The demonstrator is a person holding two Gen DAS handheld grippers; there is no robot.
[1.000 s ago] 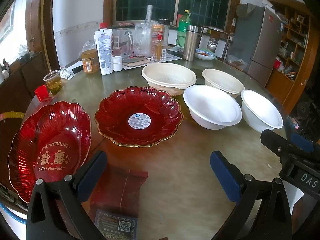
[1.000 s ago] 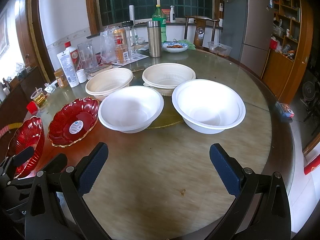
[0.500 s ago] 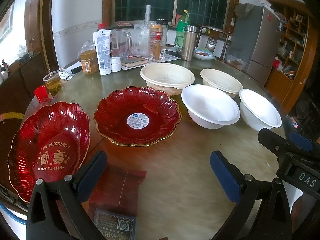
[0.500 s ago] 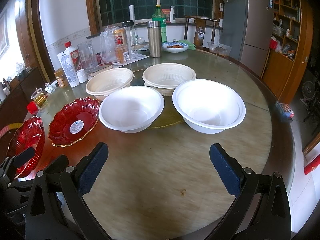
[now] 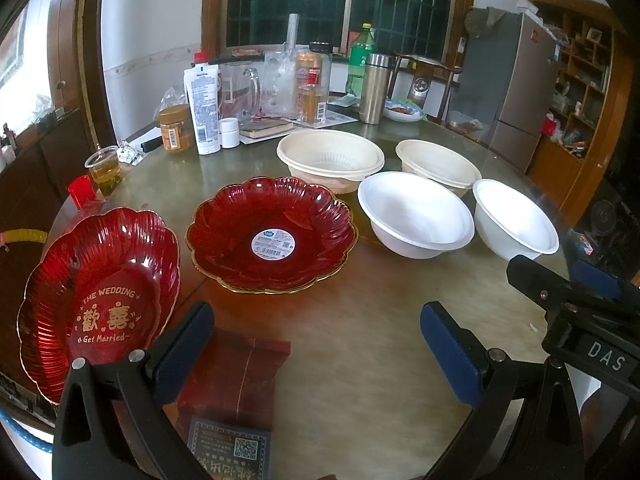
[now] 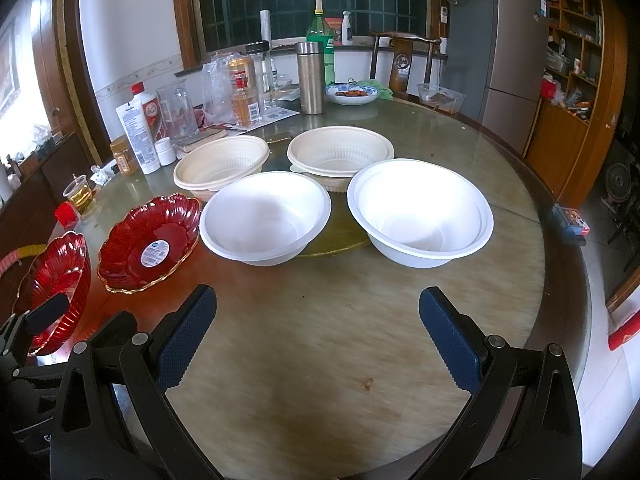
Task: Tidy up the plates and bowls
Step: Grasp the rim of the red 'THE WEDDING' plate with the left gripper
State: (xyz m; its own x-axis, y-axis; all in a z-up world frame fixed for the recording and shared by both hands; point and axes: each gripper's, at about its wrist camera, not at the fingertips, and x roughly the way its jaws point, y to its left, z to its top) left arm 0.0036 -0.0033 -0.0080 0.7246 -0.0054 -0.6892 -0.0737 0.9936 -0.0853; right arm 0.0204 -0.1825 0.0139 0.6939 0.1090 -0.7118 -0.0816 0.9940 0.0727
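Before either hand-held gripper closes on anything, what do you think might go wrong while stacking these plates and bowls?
1. The wedding plate sits at the table's edge; a nudge from the open left hand-held gripper might tip it off.
2. The white bowls look thin and light, so the open right hand-held gripper may push them away or bend a rim.
3. The bottles and the cup of liquid crowd the far side; a sliding bowl might topple them.

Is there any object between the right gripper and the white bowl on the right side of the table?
Nothing visible stands in the way. The right gripper is open above bare table, and only tabletop lies between it and the right white bowl. The other white bowl sits to the left, apart from it.
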